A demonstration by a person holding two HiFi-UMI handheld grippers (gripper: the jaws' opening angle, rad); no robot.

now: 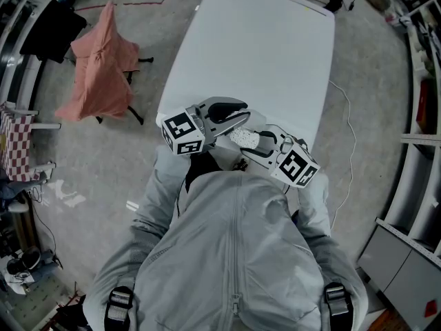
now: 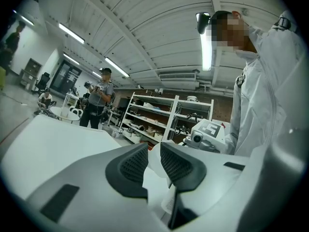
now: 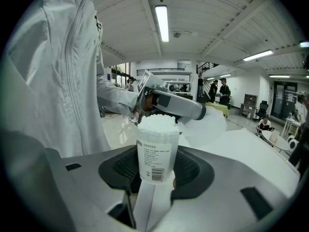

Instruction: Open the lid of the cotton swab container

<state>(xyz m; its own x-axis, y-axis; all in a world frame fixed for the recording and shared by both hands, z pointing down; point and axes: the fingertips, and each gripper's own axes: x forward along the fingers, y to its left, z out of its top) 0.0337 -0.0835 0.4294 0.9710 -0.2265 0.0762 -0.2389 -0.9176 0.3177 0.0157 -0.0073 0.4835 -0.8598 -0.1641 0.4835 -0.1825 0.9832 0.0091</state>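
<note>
The cotton swab container (image 3: pixel 155 146) is a clear labelled cylinder packed with white swab tips, its top uncovered. My right gripper (image 3: pixel 155 170) is shut on it, pads against its sides, holding it upright. In the head view the container (image 1: pixel 245 138) sits between both grippers, close to my chest. My left gripper (image 2: pixel 154 161) is shut on the thin translucent lid (image 2: pixel 153 173). In the right gripper view the left gripper (image 3: pixel 205 114) holds that round lid (image 3: pixel 208 125) just beyond the container, apart from its rim.
A long white table (image 1: pixel 262 54) stretches ahead of me. A pink cloth (image 1: pixel 100 64) hangs over a stand on the floor at left. Shelving (image 1: pixel 420 81) runs along the right. A person (image 2: pixel 99 98) stands far off past the table.
</note>
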